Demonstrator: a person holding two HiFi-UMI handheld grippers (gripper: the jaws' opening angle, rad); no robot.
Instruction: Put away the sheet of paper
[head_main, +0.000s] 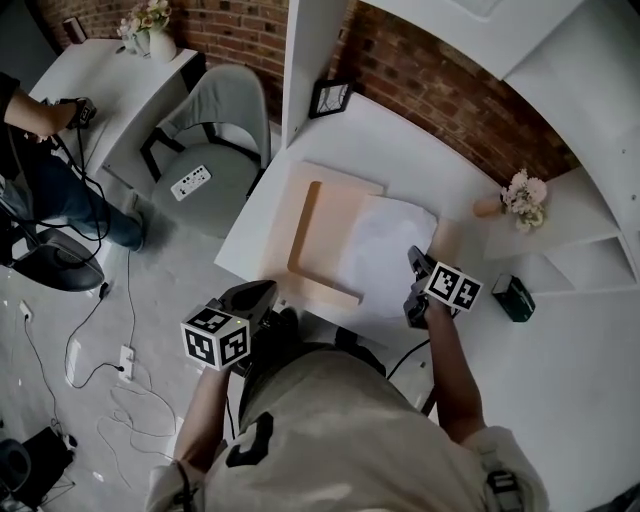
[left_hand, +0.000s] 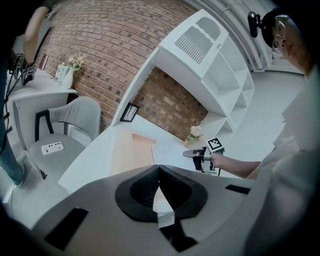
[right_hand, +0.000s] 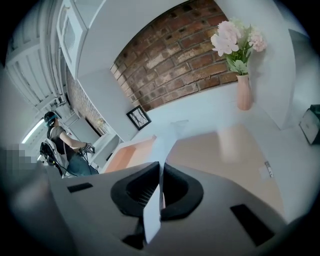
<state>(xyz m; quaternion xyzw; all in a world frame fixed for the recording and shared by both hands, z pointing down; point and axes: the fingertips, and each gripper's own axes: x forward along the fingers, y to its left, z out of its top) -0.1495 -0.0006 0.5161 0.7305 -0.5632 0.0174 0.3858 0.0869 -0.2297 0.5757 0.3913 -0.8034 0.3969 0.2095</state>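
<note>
A white sheet of paper (head_main: 385, 245) lies over the right half of an open peach folder (head_main: 320, 235) on the white desk (head_main: 250, 230). My right gripper (head_main: 413, 262) is at the sheet's right edge and is shut on it. In the right gripper view the paper (right_hand: 165, 145) runs edge-on through the closed jaws (right_hand: 161, 172), lifted above the folder (right_hand: 220, 150). My left gripper (head_main: 262, 293) hangs off the desk's front edge, short of the folder, shut with nothing in it. The left gripper view (left_hand: 159, 172) looks across the folder (left_hand: 127, 152) toward the right gripper (left_hand: 192, 154).
A black picture frame (head_main: 330, 97) leans at the desk's back. A small vase of pink flowers (head_main: 520, 200) and a dark green box (head_main: 513, 297) stand to the right, by white shelves. A grey chair (head_main: 215, 140) and a seated person (head_main: 30, 150) are to the left.
</note>
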